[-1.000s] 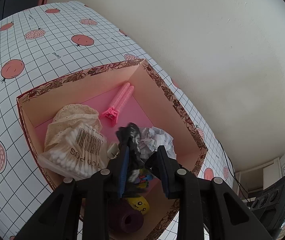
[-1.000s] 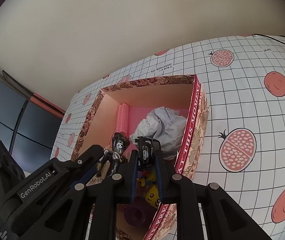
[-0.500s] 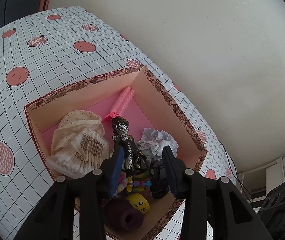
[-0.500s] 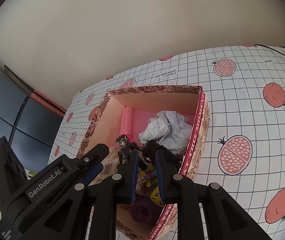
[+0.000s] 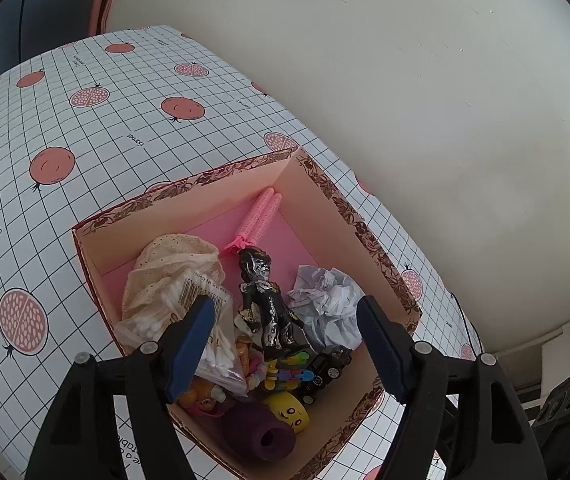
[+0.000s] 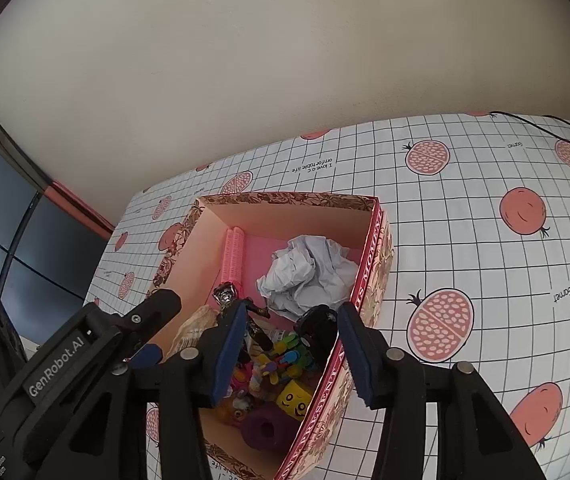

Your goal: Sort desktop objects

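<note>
A pink box with a floral rim (image 5: 221, 174) (image 6: 369, 280) stands on the pomegranate tablecloth. In it lie a black figurine (image 5: 267, 302) (image 6: 227, 296), a black toy car (image 5: 327, 364) (image 6: 319, 326), crumpled paper (image 5: 327, 300) (image 6: 309, 270), a pink hair roller (image 5: 261, 216) (image 6: 233, 254), a cotton-swab bag (image 5: 157, 312), a yellow face block (image 5: 289, 414) (image 6: 295, 394), a purple roll (image 5: 259, 432) (image 6: 265, 428) and colourful small toys (image 5: 285, 366). My left gripper (image 5: 285, 346) is open and empty above the box. My right gripper (image 6: 291, 354) is open and empty above the box.
The tablecloth (image 5: 85, 128) (image 6: 485, 240) spreads around the box. A cream wall (image 6: 285, 60) rises behind the table. Dark monitors (image 6: 1, 232) stand at the left. A black cable (image 6: 545, 124) lies at the far right. The left gripper's body (image 6: 85, 344) shows beside the right one.
Both grippers have opened and drawn back upward. The figurine left the left gripper and the toy car left the right; both now lie in the box.
</note>
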Demonstrator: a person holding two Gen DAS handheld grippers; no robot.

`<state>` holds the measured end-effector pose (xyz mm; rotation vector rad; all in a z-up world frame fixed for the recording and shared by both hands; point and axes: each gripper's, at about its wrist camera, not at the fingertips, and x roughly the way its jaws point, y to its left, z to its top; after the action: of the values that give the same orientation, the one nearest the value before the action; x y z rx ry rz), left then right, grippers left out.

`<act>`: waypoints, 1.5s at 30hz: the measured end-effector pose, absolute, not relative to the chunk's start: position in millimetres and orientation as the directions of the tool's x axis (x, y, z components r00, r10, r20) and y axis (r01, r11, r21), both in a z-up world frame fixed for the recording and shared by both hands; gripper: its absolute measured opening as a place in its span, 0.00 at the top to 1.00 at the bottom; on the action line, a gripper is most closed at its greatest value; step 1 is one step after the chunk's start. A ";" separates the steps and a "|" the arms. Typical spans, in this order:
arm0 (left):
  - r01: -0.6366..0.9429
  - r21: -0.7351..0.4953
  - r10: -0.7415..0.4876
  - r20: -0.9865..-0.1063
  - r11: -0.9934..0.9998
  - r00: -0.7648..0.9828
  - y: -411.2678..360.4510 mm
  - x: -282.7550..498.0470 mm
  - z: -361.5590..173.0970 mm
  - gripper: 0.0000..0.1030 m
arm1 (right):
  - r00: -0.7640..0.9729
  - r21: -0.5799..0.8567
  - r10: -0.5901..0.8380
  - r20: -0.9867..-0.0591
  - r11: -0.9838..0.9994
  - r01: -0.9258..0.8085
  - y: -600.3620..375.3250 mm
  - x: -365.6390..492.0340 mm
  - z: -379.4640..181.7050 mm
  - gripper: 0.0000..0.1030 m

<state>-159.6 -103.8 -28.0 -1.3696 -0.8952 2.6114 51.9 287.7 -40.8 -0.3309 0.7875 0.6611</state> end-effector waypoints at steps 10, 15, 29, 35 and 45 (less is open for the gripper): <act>0.220 -0.482 0.268 -0.749 -0.848 -0.606 -101.6 -160.0 -28.5 0.14 | 0.527 -0.023 0.426 -0.736 0.761 -0.648 284.8 56.6 -40.3 0.28; 0.230 -0.479 0.258 -0.749 -0.847 -0.611 -102.8 -159.6 -29.1 0.11 | 0.540 -0.025 0.420 -0.730 0.772 -0.636 283.5 60.3 -41.6 0.20; 0.252 -0.465 0.235 -0.758 -0.849 -0.609 -101.8 -160.9 -32.1 0.11 | 0.570 -0.036 0.393 -0.722 0.800 -0.598 278.6 69.3 -45.2 0.00; 0.252 -0.458 0.223 -0.754 -0.852 -0.618 -101.1 -159.8 -30.0 0.11 | 0.575 -0.030 0.400 -0.713 0.802 -0.596 277.4 70.2 -44.0 0.00; 0.245 -0.422 0.201 -0.769 -0.873 -0.607 -95.3 -155.0 -25.9 0.11 | 0.595 -0.058 0.385 -0.705 0.805 -0.590 269.7 69.4 -37.1 0.00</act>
<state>-155.0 -95.3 -25.9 -1.4027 -0.7977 2.7254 69.4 269.7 -37.1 -0.3010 0.7393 0.5761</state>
